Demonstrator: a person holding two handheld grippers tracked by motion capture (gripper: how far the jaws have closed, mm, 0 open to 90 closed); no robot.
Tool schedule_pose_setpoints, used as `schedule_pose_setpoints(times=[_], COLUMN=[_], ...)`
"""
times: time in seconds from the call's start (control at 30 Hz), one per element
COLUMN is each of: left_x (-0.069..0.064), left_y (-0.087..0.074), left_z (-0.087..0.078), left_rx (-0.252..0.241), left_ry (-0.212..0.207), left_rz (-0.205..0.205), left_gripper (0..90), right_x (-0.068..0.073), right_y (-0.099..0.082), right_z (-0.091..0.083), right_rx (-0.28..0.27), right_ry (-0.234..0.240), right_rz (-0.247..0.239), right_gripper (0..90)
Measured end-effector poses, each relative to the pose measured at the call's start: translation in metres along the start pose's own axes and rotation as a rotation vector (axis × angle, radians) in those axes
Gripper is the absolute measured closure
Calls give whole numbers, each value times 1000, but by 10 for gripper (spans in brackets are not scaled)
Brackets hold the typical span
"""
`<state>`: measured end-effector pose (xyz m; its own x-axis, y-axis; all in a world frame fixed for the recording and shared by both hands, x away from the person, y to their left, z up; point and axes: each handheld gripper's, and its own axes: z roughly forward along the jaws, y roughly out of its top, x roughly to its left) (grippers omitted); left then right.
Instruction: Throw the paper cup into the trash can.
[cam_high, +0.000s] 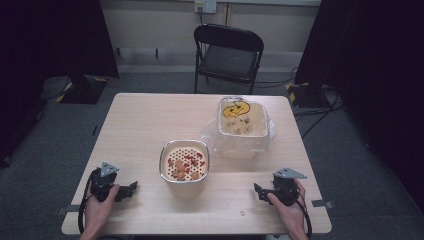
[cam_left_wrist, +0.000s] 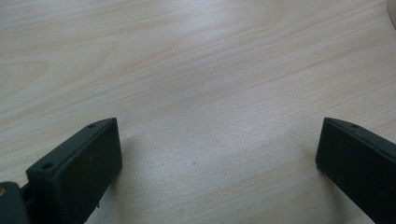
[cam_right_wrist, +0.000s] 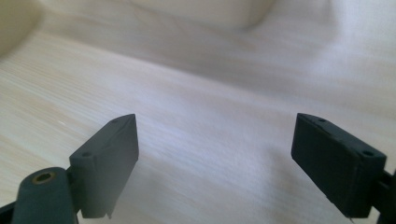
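Two grippers rest wide open on the table, either side of a filled strainer pot.

The left gripper (cam_high: 131, 189) and right gripper (cam_high: 257, 190) lie near the table's (cam_high: 145, 120) front edge, jaws spread and holding nothing, each pointing inward. Between them, nearer the left one, stands the pot (cam_high: 184, 165); its perforated insert holds red and tan food pieces. Behind it to the right, a bin (cam_high: 242, 124) lined with a clear bag (cam_high: 212, 135) contains a yellow peel (cam_high: 236, 109) and small scraps. A small ring-shaped scrap (cam_high: 242, 213) lies on the table by the right gripper.
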<state>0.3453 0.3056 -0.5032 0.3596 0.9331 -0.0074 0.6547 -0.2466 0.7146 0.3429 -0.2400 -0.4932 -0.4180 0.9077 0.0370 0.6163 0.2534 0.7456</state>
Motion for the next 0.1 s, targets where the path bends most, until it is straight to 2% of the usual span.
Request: schedule_pose_setpoints(times=[0.1], left_x=[0], left_y=[0], left_z=[0], left_rx=[0], left_ry=[0], left_rz=[0], left_gripper=[0], right_x=[-2], right_y=[-3], right_z=[3], right_rx=[15], right_ry=[-13], right_rz=[-6], right_gripper=[146])
